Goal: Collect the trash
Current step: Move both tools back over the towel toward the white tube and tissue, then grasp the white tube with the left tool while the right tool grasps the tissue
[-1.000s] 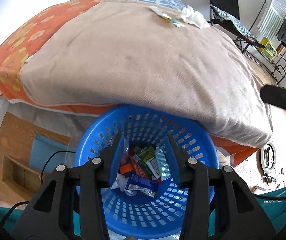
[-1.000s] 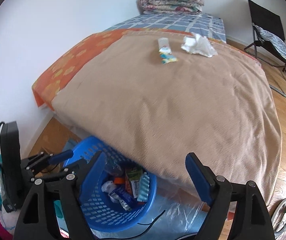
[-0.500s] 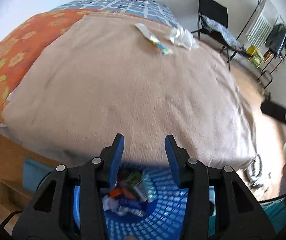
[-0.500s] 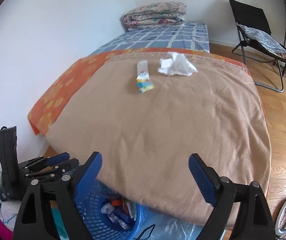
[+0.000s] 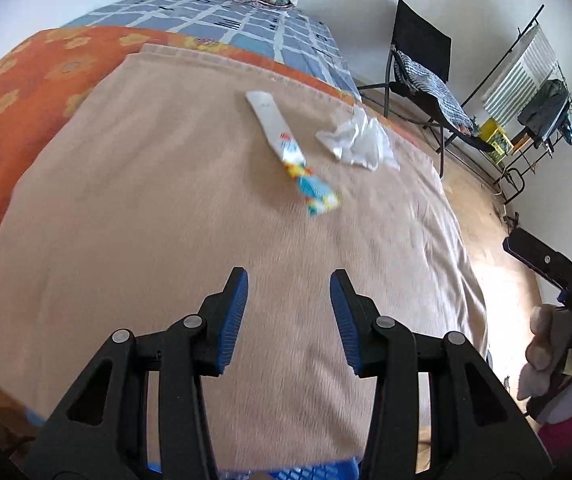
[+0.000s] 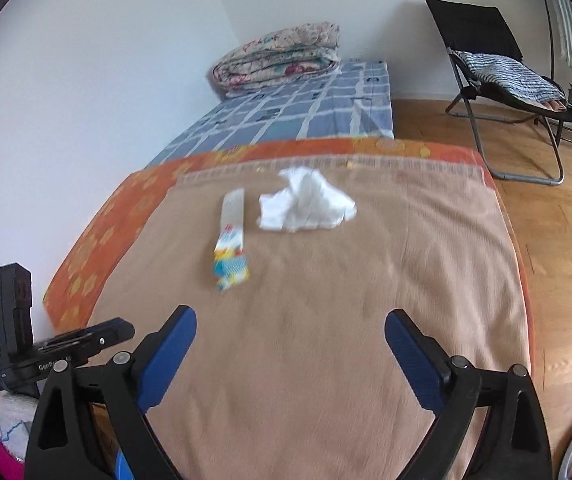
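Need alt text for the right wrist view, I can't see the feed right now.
The open, empty right tool points over a tan blanket on a bed, toward a long white wrapper and a crumpled white tissue lying close together. A folded quilt and a black chair sit beyond.

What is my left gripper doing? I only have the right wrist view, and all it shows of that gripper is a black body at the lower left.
Observer: The left gripper is open, with nothing between its fingers, and it is aimed out over the tan blanket.
Operator: Which piece of trash is it lined up with?
Observer: The wrapper lies almost straight ahead of it. The tissue sits off to the right of that line.
Operator: Anything past the chair I should know about?
Observer: Beyond the chair stands a drying rack with a dark garment hanging on it.
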Demonstrator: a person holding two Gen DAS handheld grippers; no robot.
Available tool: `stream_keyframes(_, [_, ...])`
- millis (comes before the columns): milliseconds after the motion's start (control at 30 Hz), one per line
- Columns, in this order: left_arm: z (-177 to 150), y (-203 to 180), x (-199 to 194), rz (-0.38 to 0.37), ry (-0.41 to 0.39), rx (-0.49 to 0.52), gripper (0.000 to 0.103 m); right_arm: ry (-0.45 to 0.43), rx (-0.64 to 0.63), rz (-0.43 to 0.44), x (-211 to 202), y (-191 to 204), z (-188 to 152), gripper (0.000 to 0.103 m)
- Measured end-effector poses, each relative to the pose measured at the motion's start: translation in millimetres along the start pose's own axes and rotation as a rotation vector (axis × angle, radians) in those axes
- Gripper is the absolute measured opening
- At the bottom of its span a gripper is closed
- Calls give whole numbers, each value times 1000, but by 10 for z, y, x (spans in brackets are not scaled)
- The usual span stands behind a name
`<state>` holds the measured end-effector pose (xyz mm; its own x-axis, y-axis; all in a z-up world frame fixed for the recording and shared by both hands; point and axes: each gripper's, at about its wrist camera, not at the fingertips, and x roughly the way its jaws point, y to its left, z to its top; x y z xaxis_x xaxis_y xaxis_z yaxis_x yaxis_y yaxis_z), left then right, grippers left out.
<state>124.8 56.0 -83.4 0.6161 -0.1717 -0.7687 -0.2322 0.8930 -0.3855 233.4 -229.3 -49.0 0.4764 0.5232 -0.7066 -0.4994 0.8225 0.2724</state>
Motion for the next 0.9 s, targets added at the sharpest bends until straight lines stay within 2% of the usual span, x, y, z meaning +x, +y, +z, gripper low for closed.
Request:
stream_keyframes(233, [394, -62, 375, -9, 6, 17, 43, -23, 36, 9, 510, -224, 439, 97])
stream_keyframes(467, [662, -161, 730, 5, 18, 68, 43, -8, 75, 31, 1049, -382, 778, 97])
stream_keyframes(567, [743, -128, 888, -1, 25, 50, 43, 5, 99, 48, 1289, -415, 853, 97])
stream_keyframes(767, [883, -145, 1210, 3, 49, 58, 43, 33, 118, 25, 1719, -430, 906, 97])
stream_keyframes(900, [973, -74, 1356, -41, 54, -17, 43, 54, 128, 14, 1916, -429, 918, 96])
